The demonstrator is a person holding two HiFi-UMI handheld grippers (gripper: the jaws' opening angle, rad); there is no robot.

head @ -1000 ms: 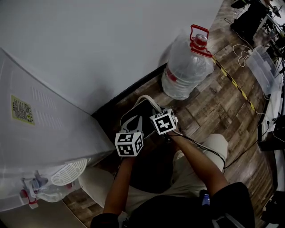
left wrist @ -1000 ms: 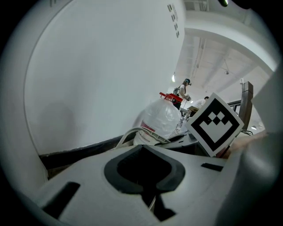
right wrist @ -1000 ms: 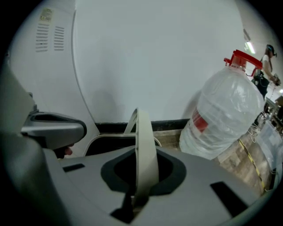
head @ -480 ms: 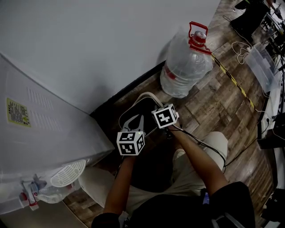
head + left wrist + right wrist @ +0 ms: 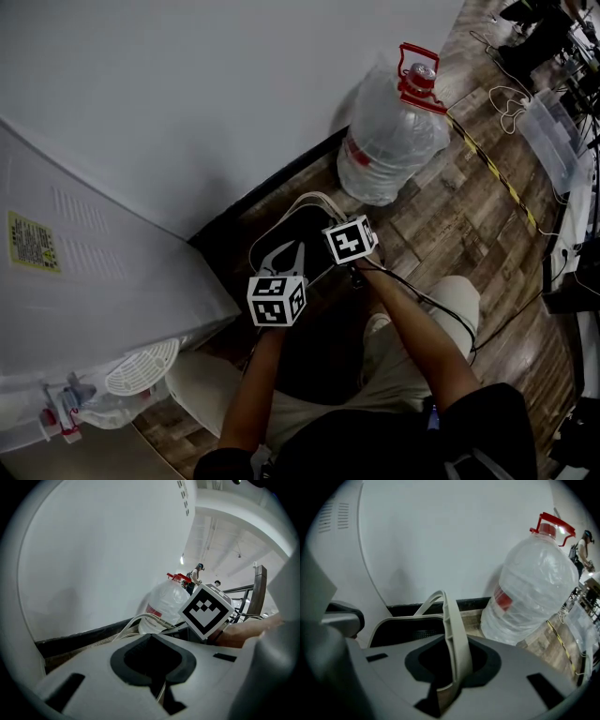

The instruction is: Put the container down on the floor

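At the right gripper (image 5: 451, 686): jaws opening by a sliver just now, yet clamped on the beige handle (image 5: 453, 634) upright in the slot. Reads as release beginning. Points steeply down, forearm stretched forward. Close on its left, left gripper (image 5: 159, 681), jaws together. Just below and ahead, dark container (image 5: 298, 230), seemingly down on the wooden floor (image 5: 450, 216). Beyond, to the right, water bottle (image 5: 534, 588) against the white wall (image 5: 440, 536).

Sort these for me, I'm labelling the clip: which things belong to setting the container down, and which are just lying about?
In the job: black container; its beige handle, between the right gripper's jaws, which have just been opening; wooden floor.
Lying about: big water bottle; white water dispenser; clear plastic box; yellow-black floor tape.
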